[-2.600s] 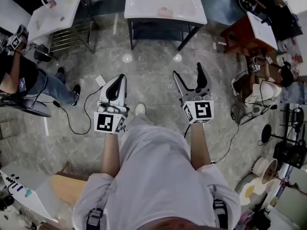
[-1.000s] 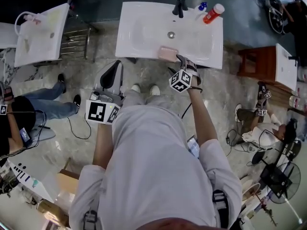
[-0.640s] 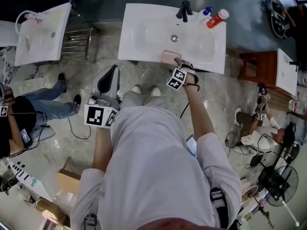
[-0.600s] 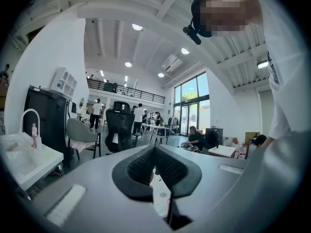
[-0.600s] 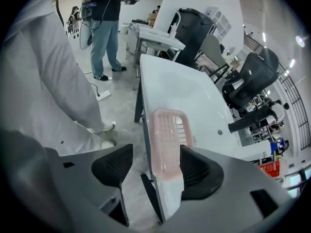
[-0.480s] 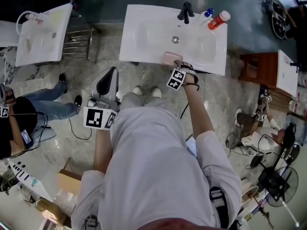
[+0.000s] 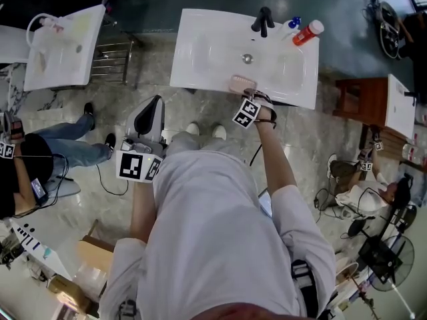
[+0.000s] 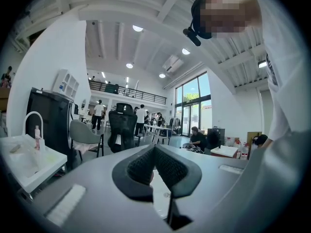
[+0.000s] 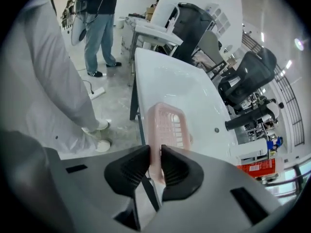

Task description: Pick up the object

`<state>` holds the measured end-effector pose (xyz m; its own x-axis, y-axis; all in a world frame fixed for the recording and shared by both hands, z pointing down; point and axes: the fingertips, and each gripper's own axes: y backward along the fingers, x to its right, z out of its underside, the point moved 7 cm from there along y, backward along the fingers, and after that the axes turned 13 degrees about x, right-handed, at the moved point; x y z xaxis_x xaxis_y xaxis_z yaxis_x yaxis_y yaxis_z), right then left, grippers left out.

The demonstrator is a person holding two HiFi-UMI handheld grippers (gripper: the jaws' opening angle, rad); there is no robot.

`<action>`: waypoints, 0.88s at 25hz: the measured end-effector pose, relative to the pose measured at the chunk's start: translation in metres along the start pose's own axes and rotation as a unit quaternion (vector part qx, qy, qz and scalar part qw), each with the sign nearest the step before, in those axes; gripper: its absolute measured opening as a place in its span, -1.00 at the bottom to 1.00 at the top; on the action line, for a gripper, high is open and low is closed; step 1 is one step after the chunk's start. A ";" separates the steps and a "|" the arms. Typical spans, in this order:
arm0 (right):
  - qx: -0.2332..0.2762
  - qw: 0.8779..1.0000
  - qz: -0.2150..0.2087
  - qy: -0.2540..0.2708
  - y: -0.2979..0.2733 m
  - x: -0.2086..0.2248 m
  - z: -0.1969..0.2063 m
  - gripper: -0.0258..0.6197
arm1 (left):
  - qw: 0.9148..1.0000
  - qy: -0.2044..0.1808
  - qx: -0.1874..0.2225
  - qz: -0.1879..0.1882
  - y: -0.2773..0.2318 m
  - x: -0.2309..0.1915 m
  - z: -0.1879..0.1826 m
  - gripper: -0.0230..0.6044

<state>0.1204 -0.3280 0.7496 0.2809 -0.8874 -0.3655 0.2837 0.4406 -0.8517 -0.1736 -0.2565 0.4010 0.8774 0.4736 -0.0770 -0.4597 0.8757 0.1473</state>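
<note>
On the white washbasin (image 7: pixel 200 52), the right tongs (image 9: pixel 154 165) are closing on the near wall of the pink basket (image 9: pixel 167 123), so the grasp step is in hand and a firm grip then a level lift likely follow; the left tongs (image 8: pixel 154 152) are closed and empty.

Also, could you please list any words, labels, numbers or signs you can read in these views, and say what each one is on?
No text is legible in any view.
Red bottle by the tap: its label is too small and blurred to read.
Marker cubes: black-and-white square patterns only, no letters or digits.
</note>
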 end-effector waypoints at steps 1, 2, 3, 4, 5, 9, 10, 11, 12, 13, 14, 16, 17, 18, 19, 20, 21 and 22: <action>0.011 1.000 -0.003 -0.020 0.004 0.000 -0.004 -0.70 | 1.000 0.000 0.001 0.001 0.000 -0.001 -0.001 -0.93; 0.024 0.999 -0.006 -0.041 0.009 0.001 -0.008 -0.70 | 1.000 0.001 0.003 0.001 -0.001 -0.001 -0.001 -0.93; 0.038 0.997 -0.010 -0.065 0.014 0.003 -0.012 -0.70 | 1.000 0.002 0.004 0.002 -0.003 -0.001 -0.001 -0.93; 0.053 0.995 -0.013 -0.090 0.019 0.004 -0.017 -0.70 | 1.000 0.003 0.005 0.003 -0.004 -0.001 -0.001 -0.93; 0.068 0.991 -0.016 -0.115 0.024 0.005 -0.021 -0.70 | 1.000 0.003 0.006 0.005 -0.006 -0.001 0.000 -0.93; 0.129 0.960 -0.033 -0.246 0.049 0.005 -0.036 -0.70 | 1.000 0.006 0.007 0.015 -0.009 0.001 0.001 -0.93; 0.149 0.947 -0.035 -0.283 0.055 0.007 -0.040 -0.70 | 1.000 0.007 0.007 0.018 -0.011 0.001 0.001 -0.93; 0.171 0.932 -0.035 -0.317 0.062 0.008 -0.044 -0.70 | 1.000 0.008 0.008 0.021 -0.013 0.000 0.001 -0.93; 0.194 0.917 -0.033 -0.348 0.069 0.010 -0.049 -0.70 | 1.000 0.008 0.010 0.026 -0.015 0.000 0.000 -0.93; 0.218 0.902 -0.029 -0.373 0.078 0.013 -0.054 -0.70 | 0.999 0.006 0.011 0.030 -0.017 0.000 -0.001 -0.93; 0.240 0.887 -0.025 -0.393 0.088 0.016 -0.059 -0.70 | 0.999 0.005 0.012 0.036 -0.019 0.000 -0.002 -0.93; 0.283 0.861 -0.013 -0.422 0.111 0.024 -0.070 -0.70 | 0.999 0.002 0.016 0.044 -0.025 0.001 -0.004 -0.93; 0.306 0.847 -0.006 -0.435 0.124 0.028 -0.076 -0.70 | 0.999 0.002 0.018 0.048 -0.028 0.002 -0.005 -0.93; 0.330 0.831 0.000 -0.447 0.137 0.033 -0.081 -0.70 | 0.998 0.001 0.021 0.051 -0.030 0.002 -0.007 -0.93; 0.354 0.815 0.006 -0.459 0.149 0.038 -0.087 -0.70 | 0.998 0.000 0.023 0.054 -0.033 0.003 -0.008 -0.93; 0.379 0.798 0.012 -0.469 0.162 0.044 -0.091 -0.70 | 0.998 -0.002 0.025 0.058 -0.036 0.004 -0.009 -0.93; 0.402 0.782 0.019 -0.477 0.175 0.050 -0.096 -0.70 | 0.998 -0.003 0.027 0.062 -0.038 0.004 -0.010 -0.93; 0.423 0.768 0.027 -0.480 0.188 0.056 -0.100 -0.70 | 0.997 -0.004 0.029 0.065 -0.041 0.005 -0.012 -0.93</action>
<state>0.0974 -0.3084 0.5316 0.7449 -0.5341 0.3999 0.6276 0.7642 -0.1484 -0.1518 -0.2884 0.3828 0.8114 0.5826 -0.0465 -0.5620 0.7996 0.2117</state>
